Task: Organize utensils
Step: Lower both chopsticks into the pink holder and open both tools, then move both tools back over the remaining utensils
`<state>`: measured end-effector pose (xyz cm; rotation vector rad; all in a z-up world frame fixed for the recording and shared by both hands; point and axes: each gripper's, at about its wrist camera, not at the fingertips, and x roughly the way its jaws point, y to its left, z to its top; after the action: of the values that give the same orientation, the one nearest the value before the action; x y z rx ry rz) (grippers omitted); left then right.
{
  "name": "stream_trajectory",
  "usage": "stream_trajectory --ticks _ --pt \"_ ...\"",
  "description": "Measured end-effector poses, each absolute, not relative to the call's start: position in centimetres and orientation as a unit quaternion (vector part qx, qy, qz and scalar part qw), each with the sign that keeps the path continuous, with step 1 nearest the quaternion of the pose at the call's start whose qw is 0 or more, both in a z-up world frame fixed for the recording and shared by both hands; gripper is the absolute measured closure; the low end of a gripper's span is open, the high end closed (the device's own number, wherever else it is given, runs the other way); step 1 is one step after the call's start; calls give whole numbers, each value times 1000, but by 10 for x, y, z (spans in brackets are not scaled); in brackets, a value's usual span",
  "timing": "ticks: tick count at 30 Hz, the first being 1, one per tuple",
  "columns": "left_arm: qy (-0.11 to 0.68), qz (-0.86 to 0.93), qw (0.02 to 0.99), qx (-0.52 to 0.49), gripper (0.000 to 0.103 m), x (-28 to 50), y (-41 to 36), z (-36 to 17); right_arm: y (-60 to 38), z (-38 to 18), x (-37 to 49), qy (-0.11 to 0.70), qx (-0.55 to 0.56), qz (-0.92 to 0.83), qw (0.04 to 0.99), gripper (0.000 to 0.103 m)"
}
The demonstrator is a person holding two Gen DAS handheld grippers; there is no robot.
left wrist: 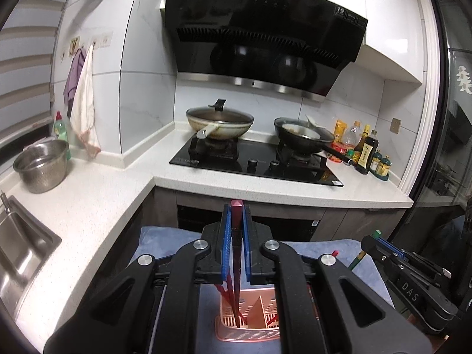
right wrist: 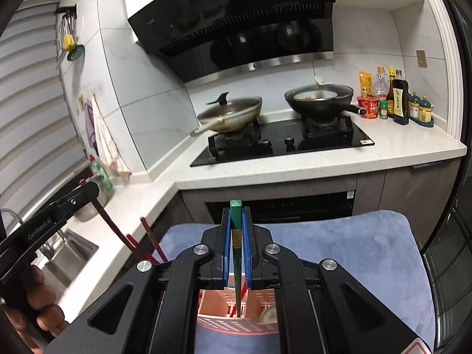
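Left tongs (left wrist: pixel 236 244) clenched red chopstick (left wrist: pixel 237 230); right tongs (right wrist: pixel 236 244) clenched green chopstick (right wrist: pixel 236 236). Both tips inside pink holder (left wrist: pixel 250 321); release seemingly pending; several red chopsticks already stowed.

"DAS" in pale letters on the right gripper (left wrist: pixel 383 246) body, "GenRobot.AI" on the left gripper (right wrist: pixel 88 188) body, "12" on a range hood (left wrist: pixel 259 38) sticker, other labels too small to read

Left gripper (left wrist: pixel 237 221) and right gripper (right wrist: pixel 237 224) clamped (side by side).
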<state>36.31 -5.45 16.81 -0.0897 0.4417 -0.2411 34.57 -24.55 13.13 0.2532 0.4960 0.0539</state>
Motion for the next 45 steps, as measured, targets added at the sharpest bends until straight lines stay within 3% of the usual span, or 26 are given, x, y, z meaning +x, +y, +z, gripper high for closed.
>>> stream_trajectory --ticks 8,9,11,18,30,45 --pt "235 -116 964 -46 93 365 -51 156 -247 121 346 254 125 17 959 92" --pt "234 -113 965 -42 84 364 -52 155 -248 121 345 253 126 14 959 84" --pt "230 -107 967 -36 73 361 -53 155 -249 122 343 253 132 14 958 81" --pt "230 -101 967 -35 62 355 -53 156 -247 125 334 252 124 14 960 79" --pt "241 -94 966 -27 62 325 -44 146 -237 121 295 262 113 27 958 78" --pt "332 -69 941 -8 62 224 -17 53 -205 40 176 345 63 17 936 78"
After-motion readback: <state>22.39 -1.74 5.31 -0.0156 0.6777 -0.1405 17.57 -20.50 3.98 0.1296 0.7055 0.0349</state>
